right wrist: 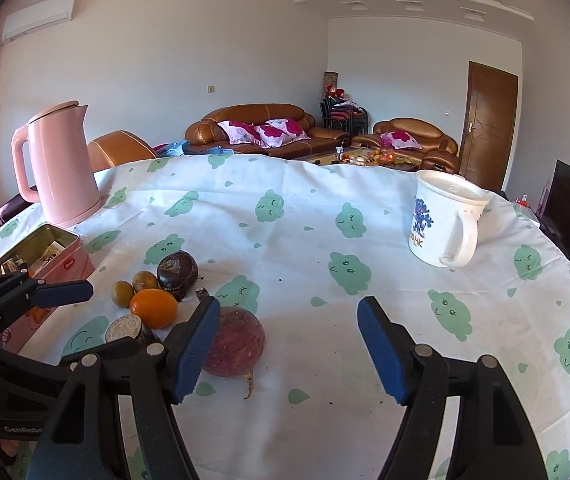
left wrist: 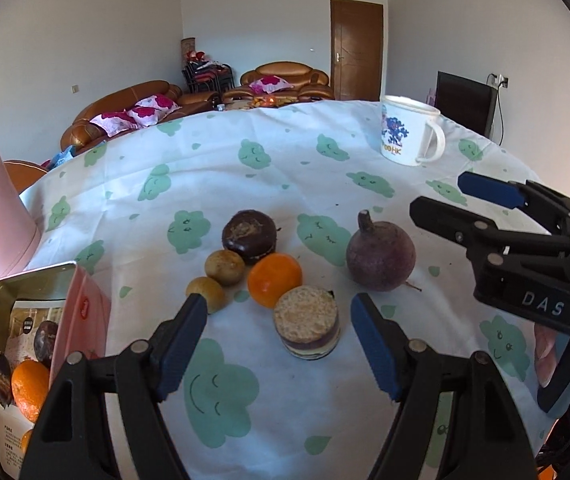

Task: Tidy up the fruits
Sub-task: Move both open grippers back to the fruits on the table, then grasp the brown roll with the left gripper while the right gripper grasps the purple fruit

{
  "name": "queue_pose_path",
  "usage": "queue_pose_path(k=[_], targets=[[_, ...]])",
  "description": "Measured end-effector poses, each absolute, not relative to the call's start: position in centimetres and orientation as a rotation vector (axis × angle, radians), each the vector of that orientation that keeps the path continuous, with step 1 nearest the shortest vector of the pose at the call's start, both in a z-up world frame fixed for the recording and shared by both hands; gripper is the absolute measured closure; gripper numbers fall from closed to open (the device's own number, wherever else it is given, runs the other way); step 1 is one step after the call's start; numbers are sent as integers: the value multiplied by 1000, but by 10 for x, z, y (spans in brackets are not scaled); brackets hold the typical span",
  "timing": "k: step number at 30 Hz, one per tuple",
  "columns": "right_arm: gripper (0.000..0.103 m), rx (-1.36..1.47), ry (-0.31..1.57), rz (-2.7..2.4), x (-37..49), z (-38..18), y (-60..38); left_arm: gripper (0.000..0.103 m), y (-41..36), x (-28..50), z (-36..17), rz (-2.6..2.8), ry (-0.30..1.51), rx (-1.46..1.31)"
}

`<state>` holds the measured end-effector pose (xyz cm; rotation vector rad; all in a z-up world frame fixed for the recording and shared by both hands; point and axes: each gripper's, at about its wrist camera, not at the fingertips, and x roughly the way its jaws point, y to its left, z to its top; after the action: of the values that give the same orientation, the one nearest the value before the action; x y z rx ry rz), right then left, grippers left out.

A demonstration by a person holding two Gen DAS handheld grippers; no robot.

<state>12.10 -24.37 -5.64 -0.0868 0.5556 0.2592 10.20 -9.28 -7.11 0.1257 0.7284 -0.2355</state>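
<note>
Two grippers, both empty: left gripper (left wrist: 279,344) has its fingers spread wide, nothing between them; right gripper (right wrist: 289,350) likewise apart, its inner finger crossing in front of the beet (right wrist: 237,342) without pinching it. Landmark: orange (left wrist: 275,279). Just nearer than the orange sits a layered cake (left wrist: 307,327); touching it on the left, two small brown fruits (left wrist: 224,267); behind it, a chocolate cake (left wrist: 249,235); to its right, apart, the beet. Far left, a pink tin (left wrist: 29,344), probably the destination. Judgement: advance the left gripper past the layered cake, straddle the orange at its widest, close gently, avoid nudging neighbours.
</note>
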Motion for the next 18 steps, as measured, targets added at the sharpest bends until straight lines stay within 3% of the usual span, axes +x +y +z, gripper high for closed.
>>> queue_pose_path(k=[2,3,4,5,18], targets=[[31,-83,558,260,121,-57,-244,29,-99,107,-76,-252,759,147],[31,-85,558,259,121,-57,-244,38,-101,109,-78,-269,778,155],[30,-89,558,259,121,-57,-244,54,-103,110,-80,-281,791,159],[30,-92,559,258,121,-57,-243,61,-104,111,-81,-296,802,160],[30,-133,595,342,123,-60,-223,63,-75,94,-65,-245,682,98]])
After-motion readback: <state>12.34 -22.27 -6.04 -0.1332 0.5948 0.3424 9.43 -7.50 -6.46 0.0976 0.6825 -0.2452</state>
